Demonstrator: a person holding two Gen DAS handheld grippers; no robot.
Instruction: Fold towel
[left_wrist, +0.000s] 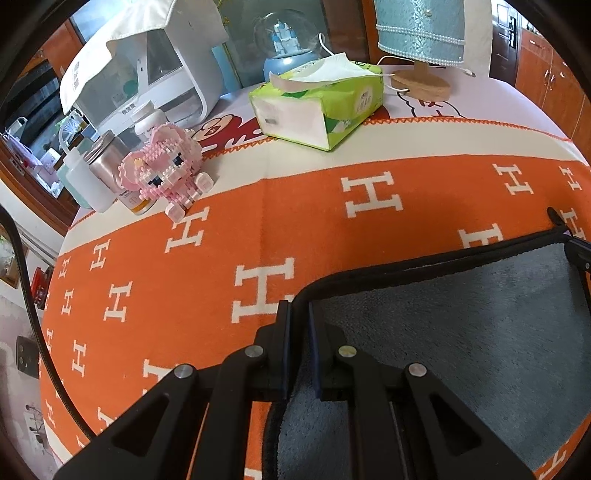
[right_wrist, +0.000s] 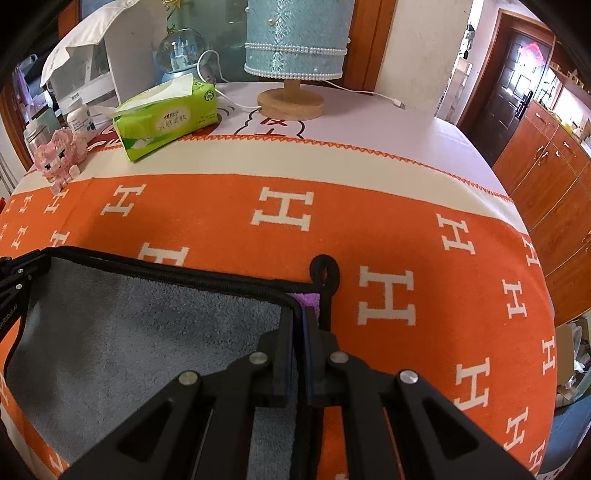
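Towel (left_wrist: 461, 332), grey with black trim, lies flat on an orange blanket (left_wrist: 184, 295) patterned with white H letters. Left wrist view: the left gripper (left_wrist: 299, 314) pinches the towel's far left corner; the far edge runs rightward toward the other gripper. A tissue pack (left_wrist: 317, 107) and pink brick figure (left_wrist: 166, 173) sit beyond, well apart. Right wrist view: the right gripper (right_wrist: 298, 321) clamps the far right corner beside a black hanging loop (right_wrist: 325, 273); a purple layer shows beneath. A lamp (right_wrist: 291, 99) stands behind.
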